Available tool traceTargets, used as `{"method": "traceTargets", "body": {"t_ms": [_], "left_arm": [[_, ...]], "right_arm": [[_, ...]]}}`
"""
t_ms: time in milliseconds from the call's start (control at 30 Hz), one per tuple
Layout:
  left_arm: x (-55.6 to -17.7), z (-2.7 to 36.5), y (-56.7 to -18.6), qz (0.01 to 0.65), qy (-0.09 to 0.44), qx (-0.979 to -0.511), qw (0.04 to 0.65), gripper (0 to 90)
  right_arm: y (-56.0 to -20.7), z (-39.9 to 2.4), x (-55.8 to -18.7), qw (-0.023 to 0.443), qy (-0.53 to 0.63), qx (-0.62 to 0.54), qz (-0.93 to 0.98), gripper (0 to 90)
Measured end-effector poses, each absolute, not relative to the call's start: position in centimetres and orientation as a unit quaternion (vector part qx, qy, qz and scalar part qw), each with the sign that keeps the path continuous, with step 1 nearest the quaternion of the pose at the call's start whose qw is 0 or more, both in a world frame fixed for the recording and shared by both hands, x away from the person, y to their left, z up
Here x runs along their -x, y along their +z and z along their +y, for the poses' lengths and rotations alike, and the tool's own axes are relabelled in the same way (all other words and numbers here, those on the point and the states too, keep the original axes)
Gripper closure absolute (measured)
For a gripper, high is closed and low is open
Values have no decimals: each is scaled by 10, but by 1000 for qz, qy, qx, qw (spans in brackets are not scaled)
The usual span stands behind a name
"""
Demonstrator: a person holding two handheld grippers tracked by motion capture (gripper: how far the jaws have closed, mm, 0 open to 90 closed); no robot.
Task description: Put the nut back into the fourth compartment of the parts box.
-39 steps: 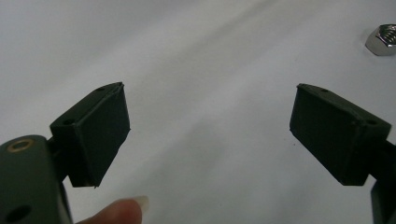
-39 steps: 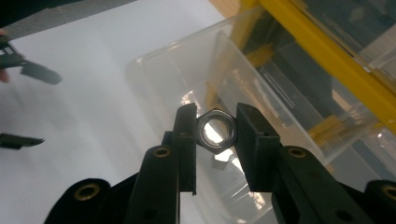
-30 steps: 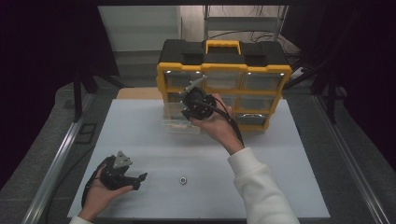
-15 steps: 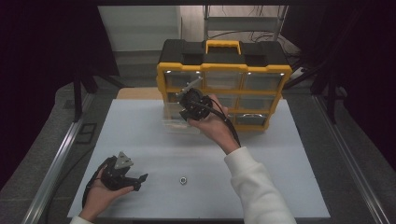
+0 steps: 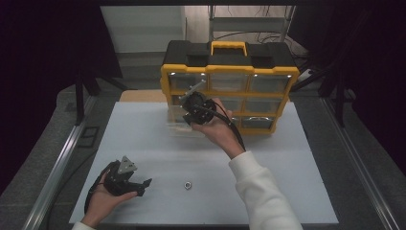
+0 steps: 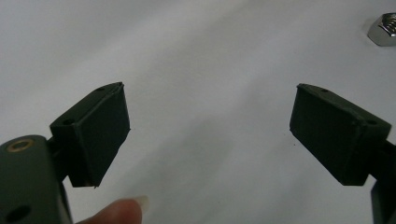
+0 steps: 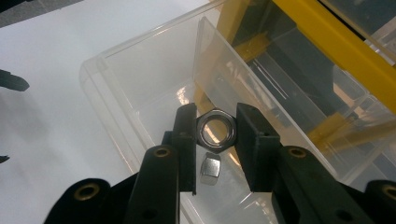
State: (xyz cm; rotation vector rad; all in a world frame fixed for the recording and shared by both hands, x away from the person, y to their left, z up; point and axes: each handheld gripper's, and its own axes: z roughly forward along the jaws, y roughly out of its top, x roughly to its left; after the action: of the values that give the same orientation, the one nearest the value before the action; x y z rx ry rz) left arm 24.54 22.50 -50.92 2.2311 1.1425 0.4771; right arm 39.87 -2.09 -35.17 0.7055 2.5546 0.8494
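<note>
My right gripper (image 7: 215,126) is shut on a steel hex nut (image 7: 215,129), held just above a clear plastic drawer (image 7: 140,70). A second nut (image 7: 210,170) lies on the drawer floor right below it. In the high view the right gripper (image 5: 190,115) hovers over that drawer (image 5: 176,125), which is on the table in front of the yellow and black organizer (image 5: 230,72). My left gripper (image 5: 142,185) rests open on the white table near the front left corner. Its jaws (image 6: 210,126) stand wide apart with nothing between them. A loose nut (image 5: 188,185) (image 6: 383,30) lies to its right.
The organizer stands at the back of the white table (image 5: 287,191) with several clear drawers in its front. A cable trails from the right gripper along the person's white sleeve (image 5: 261,191). A metal rail (image 5: 52,167) runs along the table's left side.
The right gripper has edged slightly left over the clear drawer, still holding the nut. The left gripper has stayed where it was.
</note>
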Motion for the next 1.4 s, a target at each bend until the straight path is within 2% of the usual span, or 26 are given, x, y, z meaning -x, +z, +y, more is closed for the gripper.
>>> {"method": "traceTargets", "body": {"t_ms": [1400], "left_arm": [[-245,224,-511,426,176,-841,284,127]], "right_arm": [[-359,-25,-409,176,290,-267,902,701]]}}
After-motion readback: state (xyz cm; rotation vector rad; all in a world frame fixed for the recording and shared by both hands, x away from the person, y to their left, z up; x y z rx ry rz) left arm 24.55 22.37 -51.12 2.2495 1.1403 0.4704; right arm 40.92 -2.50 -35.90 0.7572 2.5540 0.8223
